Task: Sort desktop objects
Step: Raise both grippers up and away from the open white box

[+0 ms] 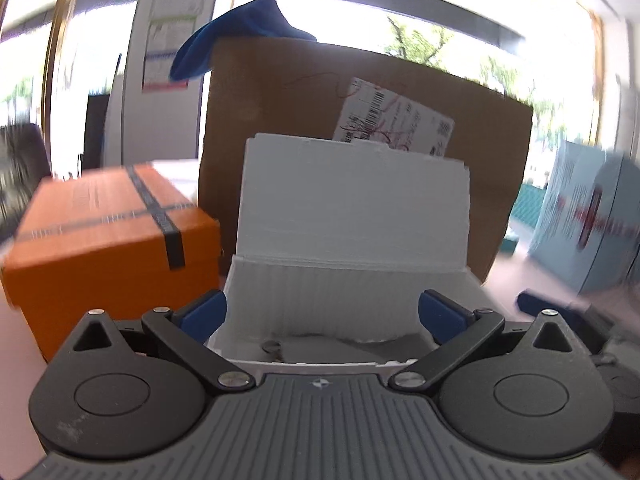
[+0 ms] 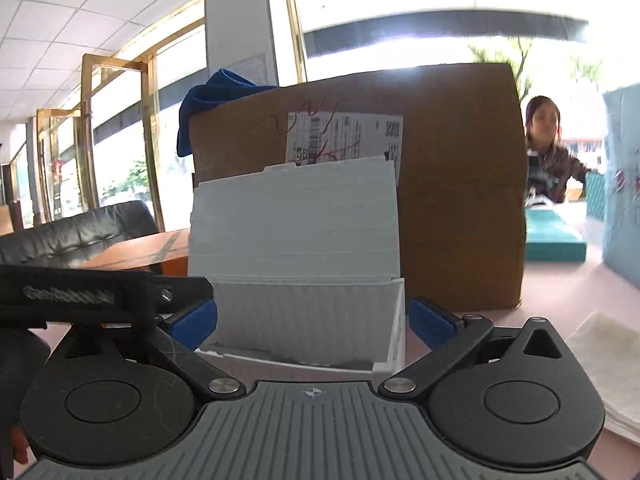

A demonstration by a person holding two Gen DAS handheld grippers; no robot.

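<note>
Plainly both tongs — left tongs [image 1: 322,312] and right tongs [image 2: 312,320] — hung wide open and empty over the white corrugated box [image 1: 352,236]; next, likely picking an item to sort.

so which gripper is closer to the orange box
Left. The left gripper faces the white box with the orange box right beside its left finger. From the right gripper the orange box sits further back, beyond the left gripper's body.
</note>
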